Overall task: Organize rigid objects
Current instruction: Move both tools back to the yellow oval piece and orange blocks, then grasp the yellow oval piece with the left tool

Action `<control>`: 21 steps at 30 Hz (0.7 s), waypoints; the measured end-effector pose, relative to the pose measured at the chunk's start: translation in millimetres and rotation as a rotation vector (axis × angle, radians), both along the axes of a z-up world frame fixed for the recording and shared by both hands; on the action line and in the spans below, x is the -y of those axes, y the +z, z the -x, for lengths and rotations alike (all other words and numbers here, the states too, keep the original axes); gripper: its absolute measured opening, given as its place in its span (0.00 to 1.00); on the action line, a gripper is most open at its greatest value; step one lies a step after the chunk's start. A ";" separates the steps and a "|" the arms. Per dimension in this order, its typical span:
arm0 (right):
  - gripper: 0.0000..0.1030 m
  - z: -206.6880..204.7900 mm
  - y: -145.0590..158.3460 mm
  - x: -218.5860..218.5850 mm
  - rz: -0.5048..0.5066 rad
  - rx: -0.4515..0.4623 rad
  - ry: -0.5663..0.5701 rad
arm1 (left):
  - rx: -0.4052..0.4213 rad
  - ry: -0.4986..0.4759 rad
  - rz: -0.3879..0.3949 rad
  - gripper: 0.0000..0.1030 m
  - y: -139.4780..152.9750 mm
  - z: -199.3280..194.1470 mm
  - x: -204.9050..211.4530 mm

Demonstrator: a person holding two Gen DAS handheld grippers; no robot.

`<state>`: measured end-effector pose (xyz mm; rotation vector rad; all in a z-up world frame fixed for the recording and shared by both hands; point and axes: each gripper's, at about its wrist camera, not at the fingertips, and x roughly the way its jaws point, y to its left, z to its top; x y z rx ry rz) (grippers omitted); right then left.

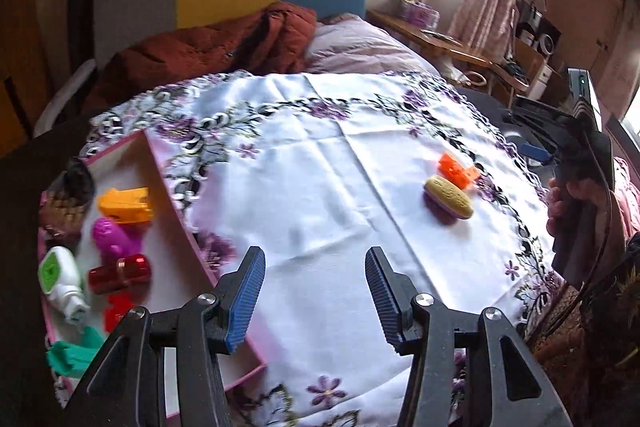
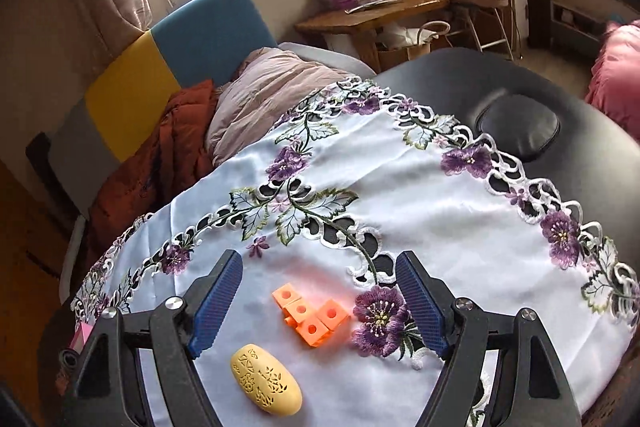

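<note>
A pink-rimmed tray [image 1: 154,163] at the left holds an orange clip [image 1: 126,205], a magenta toy [image 1: 112,237], a red shiny piece [image 1: 120,273], a white-green bottle [image 1: 64,279] and a teal item [image 1: 74,351]. An orange block piece [image 1: 456,169] [image 2: 310,315] and a yellow oval brush with a purple base [image 1: 448,201] [image 2: 266,379] lie on the embroidered white cloth [image 1: 320,187]. My left gripper [image 1: 316,291] is open and empty beside the tray. My right gripper [image 2: 318,303] is open and hovers over the orange piece.
The cloth [image 2: 400,195] covers a black padded table [image 2: 520,99]. A bed with a rust quilt [image 1: 208,47] and pillow [image 1: 352,43] lies behind. A wooden desk [image 2: 372,15] stands by the window. The right hand with its gripper shows at the left view's edge [image 1: 580,187].
</note>
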<state>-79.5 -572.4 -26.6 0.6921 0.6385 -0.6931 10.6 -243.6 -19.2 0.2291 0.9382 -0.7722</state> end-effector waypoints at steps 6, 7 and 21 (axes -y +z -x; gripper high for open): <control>0.79 -0.9 -0.6 -2.2 0.007 -0.003 -0.001 | -0.177 -0.114 0.032 0.51 -24.0 1.7 70.6; 0.79 -0.8 -0.6 -1.8 0.007 -0.001 -0.003 | -0.195 -0.130 0.039 0.51 -26.1 1.2 81.9; 0.82 6.3 2.6 4.2 -0.003 0.035 -0.042 | -0.346 -0.151 0.007 0.57 -55.8 -10.0 196.2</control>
